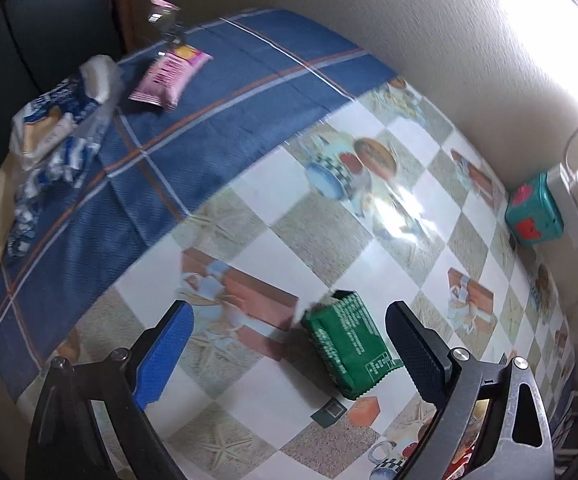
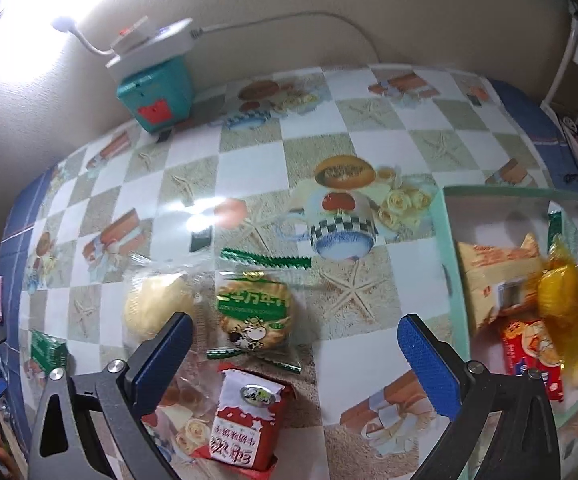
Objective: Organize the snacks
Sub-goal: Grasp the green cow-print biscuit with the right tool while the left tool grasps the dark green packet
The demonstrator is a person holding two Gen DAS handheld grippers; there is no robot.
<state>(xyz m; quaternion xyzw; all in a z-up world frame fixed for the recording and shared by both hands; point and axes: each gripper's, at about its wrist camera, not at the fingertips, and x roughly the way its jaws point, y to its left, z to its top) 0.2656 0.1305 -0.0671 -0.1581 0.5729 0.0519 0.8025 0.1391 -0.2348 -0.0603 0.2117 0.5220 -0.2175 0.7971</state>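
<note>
My checkered table (image 2: 369, 120) carries, at far right, the open box (image 2: 445, 248) already holding several snacks. Near centre lie the cookie packet (image 2: 255, 316) and, nearer, the red packet (image 2: 245, 420). My right gripper (image 2: 295, 344) hovers released above them. My left gripper (image 1: 289, 344), also released, frames the green packet (image 1: 349, 344).

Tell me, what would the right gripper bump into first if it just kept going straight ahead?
Likely the round cow biscuit pack, lying between the open right gripper's fingers; the red pack sits nearer the camera. Depth is hard to judge.
</note>
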